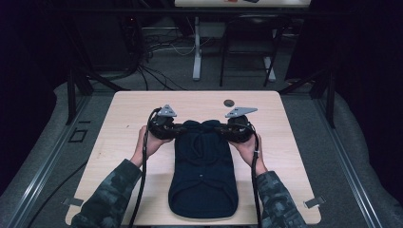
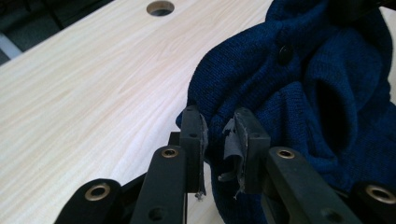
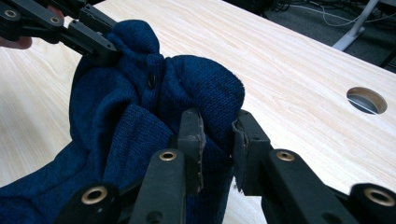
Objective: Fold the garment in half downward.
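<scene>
Here, dark blue knit sweater flat on wooden table, far edge pinched from both sides
Left gripper clamped on fold at sweater's left top corner; right gripper clamped on fold at right top corner; body trailing toward near table edge; round hole in tabletop just beyond

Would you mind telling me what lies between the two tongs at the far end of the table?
The bunched top of the dark blue sweater spans the gap between the left tongs and right tongs, each gripping one side, as the high view shows.
</scene>
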A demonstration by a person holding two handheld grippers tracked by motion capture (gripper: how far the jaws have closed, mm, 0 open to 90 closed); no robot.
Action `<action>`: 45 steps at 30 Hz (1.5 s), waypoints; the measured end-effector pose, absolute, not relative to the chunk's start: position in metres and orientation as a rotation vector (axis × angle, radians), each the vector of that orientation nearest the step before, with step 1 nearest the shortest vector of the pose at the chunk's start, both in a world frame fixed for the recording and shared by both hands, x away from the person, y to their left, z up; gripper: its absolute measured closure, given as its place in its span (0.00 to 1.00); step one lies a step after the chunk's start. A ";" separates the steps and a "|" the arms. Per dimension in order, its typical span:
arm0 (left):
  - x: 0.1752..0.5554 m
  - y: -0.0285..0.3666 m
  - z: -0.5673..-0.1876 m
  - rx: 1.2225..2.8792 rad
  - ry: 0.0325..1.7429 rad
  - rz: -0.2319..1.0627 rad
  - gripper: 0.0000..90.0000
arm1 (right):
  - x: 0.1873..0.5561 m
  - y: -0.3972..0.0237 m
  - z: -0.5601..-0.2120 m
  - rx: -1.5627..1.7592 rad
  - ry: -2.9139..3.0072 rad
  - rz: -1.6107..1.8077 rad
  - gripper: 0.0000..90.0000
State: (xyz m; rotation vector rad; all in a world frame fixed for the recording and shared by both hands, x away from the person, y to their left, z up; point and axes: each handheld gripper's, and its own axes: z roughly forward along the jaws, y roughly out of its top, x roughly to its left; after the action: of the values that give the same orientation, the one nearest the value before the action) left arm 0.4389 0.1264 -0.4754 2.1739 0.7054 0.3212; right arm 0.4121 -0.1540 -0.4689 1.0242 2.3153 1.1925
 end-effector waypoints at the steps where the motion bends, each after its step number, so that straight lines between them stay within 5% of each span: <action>1: 0.438 0.126 -0.474 2.173 0.700 0.336 0.85 | 0.412 -0.155 -0.469 1.029 2.310 1.206 0.83; 14: 0.433 0.121 -0.460 2.174 0.626 0.394 0.86 | 0.418 -0.165 -0.463 1.087 2.413 1.254 0.75; 30: 0.420 0.121 -0.444 2.176 0.538 0.492 0.86 | 0.415 -0.160 -0.457 1.019 2.291 1.253 0.84; 41: 0.415 0.113 -0.450 2.183 0.488 0.518 0.86 | 0.422 -0.161 -0.471 1.164 2.415 1.262 0.64; 45: 0.412 0.110 -0.450 2.174 0.474 0.510 0.86 | 0.419 -0.160 -0.472 1.134 2.390 1.242 0.79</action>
State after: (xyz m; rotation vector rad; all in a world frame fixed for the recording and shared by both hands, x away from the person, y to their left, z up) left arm 0.4123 0.1100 -0.4505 2.1740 0.4738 0.5098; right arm 0.4186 -0.1597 -0.4718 1.1342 2.3902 1.2423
